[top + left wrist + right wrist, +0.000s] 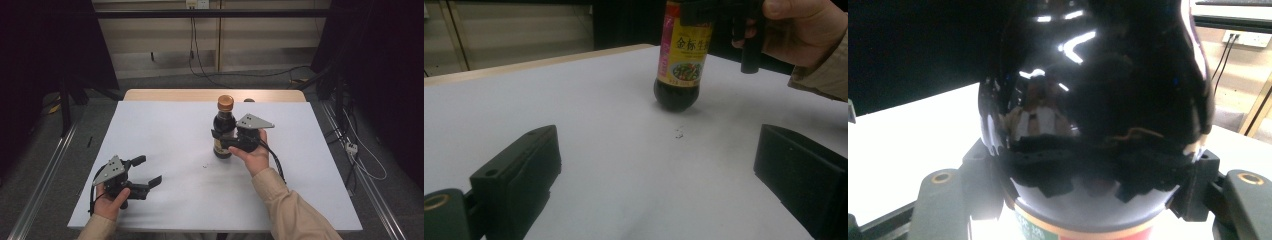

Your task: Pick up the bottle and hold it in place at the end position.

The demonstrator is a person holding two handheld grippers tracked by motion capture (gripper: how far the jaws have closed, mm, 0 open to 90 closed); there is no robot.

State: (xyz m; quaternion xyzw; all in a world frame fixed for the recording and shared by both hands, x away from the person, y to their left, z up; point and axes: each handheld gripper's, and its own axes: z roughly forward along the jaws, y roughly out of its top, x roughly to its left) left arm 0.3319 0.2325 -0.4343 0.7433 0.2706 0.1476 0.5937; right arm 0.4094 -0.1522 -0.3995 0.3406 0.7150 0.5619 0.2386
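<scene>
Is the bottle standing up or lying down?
Standing up: the bottle has its base on the table and its cap on top.

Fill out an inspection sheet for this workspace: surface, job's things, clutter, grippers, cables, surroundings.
Surface: white sheet over a wooden table, flat and dry.
Job's things: one dark sauce bottle, upright, orange cap on, yellow label facing the left gripper view.
Clutter: a few small specks on the sheet near the bottle's base; nothing else seen.
Grippers: right gripper clamped around the bottle's body; left gripper open, holding nothing, low over the near left of the sheet.
Cables: one trails from the right gripper along the sleeve; others hang on the back wall and lie on the floor at right.
Surroundings: dark curtains both sides, metal floor rails.
</scene>
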